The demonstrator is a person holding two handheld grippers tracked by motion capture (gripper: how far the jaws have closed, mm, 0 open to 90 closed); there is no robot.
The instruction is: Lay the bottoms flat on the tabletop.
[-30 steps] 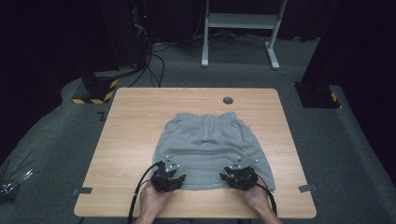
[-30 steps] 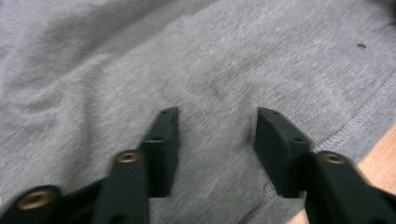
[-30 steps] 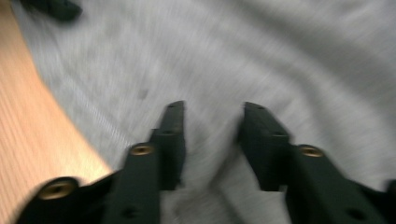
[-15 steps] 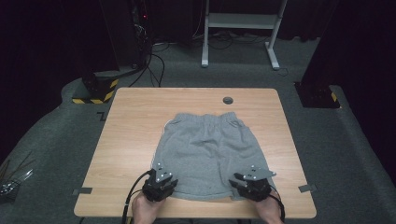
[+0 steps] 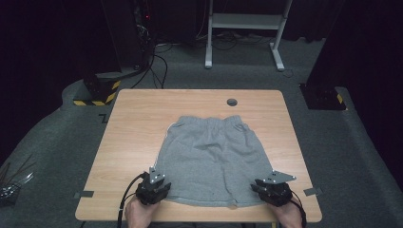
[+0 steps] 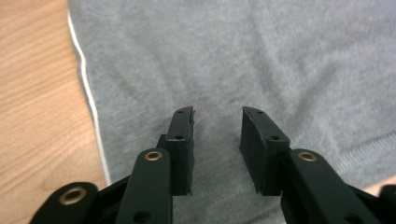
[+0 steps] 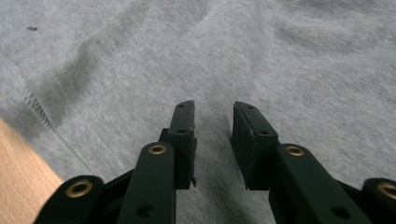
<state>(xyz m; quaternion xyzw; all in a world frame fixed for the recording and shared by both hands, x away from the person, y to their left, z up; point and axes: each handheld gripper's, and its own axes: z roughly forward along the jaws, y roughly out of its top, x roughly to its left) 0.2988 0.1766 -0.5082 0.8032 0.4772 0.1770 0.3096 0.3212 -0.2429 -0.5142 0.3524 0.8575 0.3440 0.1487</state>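
Observation:
Grey shorts [image 5: 211, 156] lie spread flat on the wooden table [image 5: 138, 123], waistband at the far side, hem toward me. My left gripper [image 5: 157, 183] rests over the near-left hem corner, beside the white side stripe [image 6: 88, 88]. In the left gripper view its jaws [image 6: 217, 116] stand apart above flat cloth [image 6: 233, 56]; they have just been closing, with no fold pinched between them. My right gripper [image 5: 271, 187] sits at the near-right hem corner. Its jaws [image 7: 214, 112] also stand apart over smooth cloth [image 7: 280, 56] and have just been closing, with nothing caught between them.
A black round grommet [image 5: 232, 102] sits in the table near its far edge. Tape strips mark the near corners [image 5: 83, 194] [image 5: 310, 191]. On the floor behind stand a white desk frame [image 5: 242, 28], a black-and-yellow base [image 5: 97, 90] and cables.
Both hands have moved apart and back toward the near table edge. The shorts' hem has come with them, and the cloth now lies wider and flatter.

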